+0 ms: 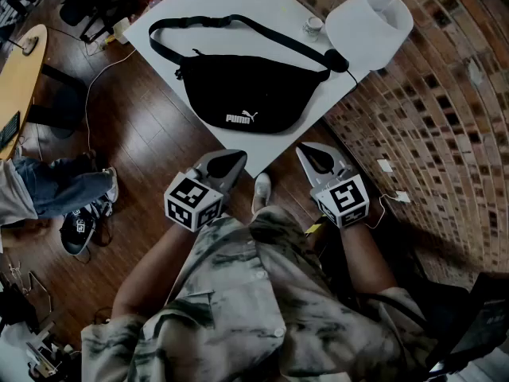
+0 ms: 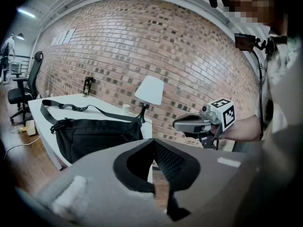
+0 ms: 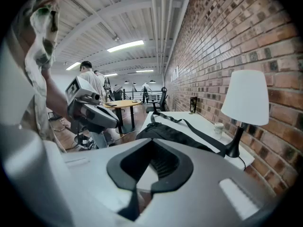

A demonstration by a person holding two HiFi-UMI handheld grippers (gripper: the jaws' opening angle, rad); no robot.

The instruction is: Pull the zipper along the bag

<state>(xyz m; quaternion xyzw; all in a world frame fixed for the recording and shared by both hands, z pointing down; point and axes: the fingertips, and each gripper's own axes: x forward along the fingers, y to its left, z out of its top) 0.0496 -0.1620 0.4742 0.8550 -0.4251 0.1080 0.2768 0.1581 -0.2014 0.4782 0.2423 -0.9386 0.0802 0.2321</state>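
A black waist bag (image 1: 246, 94) with a white logo lies flat on the white table (image 1: 199, 6), its strap looped toward the far side. I cannot make out its zipper pull. My left gripper (image 1: 237, 157) and right gripper (image 1: 308, 153) hover side by side just short of the table's near corner, both shut and empty, apart from the bag. In the left gripper view the bag (image 2: 94, 136) sits ahead to the left and the right gripper (image 2: 189, 123) floats at the right. In the right gripper view the bag (image 3: 175, 134) lies ahead and the left gripper (image 3: 92, 115) is at the left.
A white-shaded lamp (image 1: 370, 24) and a small cup (image 1: 315, 26) stand at the table's far right corner by the brick wall (image 1: 429, 118). A round wooden table (image 1: 20, 70), a seated person's legs (image 1: 56, 189) and floor cables are to the left.
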